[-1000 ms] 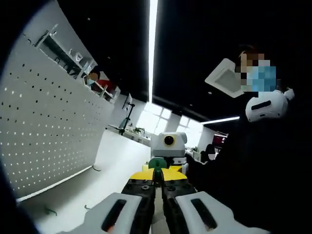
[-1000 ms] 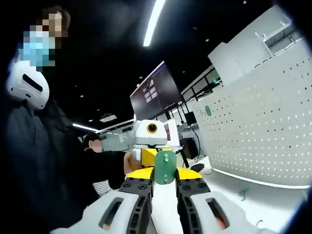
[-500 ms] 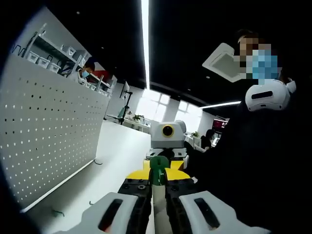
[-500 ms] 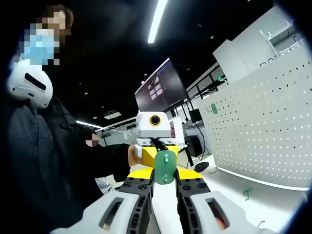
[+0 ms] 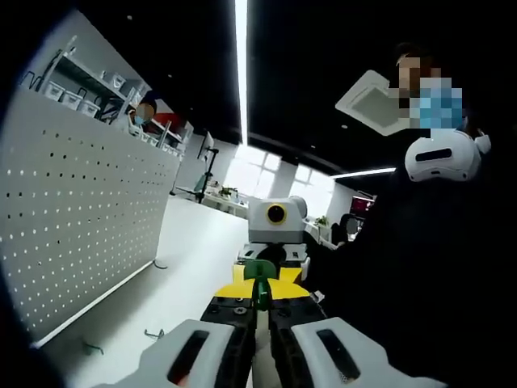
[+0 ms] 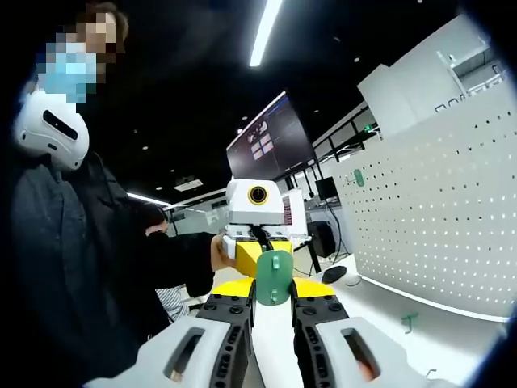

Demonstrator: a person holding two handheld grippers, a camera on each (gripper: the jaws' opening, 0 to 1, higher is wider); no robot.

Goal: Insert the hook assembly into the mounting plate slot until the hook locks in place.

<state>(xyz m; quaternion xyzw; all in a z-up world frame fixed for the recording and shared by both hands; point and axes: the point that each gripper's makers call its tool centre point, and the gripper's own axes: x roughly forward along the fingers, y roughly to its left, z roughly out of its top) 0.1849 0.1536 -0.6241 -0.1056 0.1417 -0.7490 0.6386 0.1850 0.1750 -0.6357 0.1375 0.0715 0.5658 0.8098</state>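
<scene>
I had both claws clamped on the flat green plastic mounting plate [image 6: 273, 277], so I judged steady, aligned pushing best

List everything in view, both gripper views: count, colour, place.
Green plastic part: one, held up between the tips of both grippers.
Pegboard: one, white with rows of holes, standing on the table's far edge.
Table: one, white, under the grippers.
Small hooks: two or three, green and dark, lying on the table by the pegboard's foot.
Shelf with bins: one, white, above the pegboard.
Wall screen: one, dark, in the background of the right gripper view.
Ceiling light strip: one, white, overhead.
Left gripper: yellow and black jaws closed on the green part.
Right gripper: same colours, jaws closed on the green part.
Person: one, dark clothes, white headset on the chest.
</scene>
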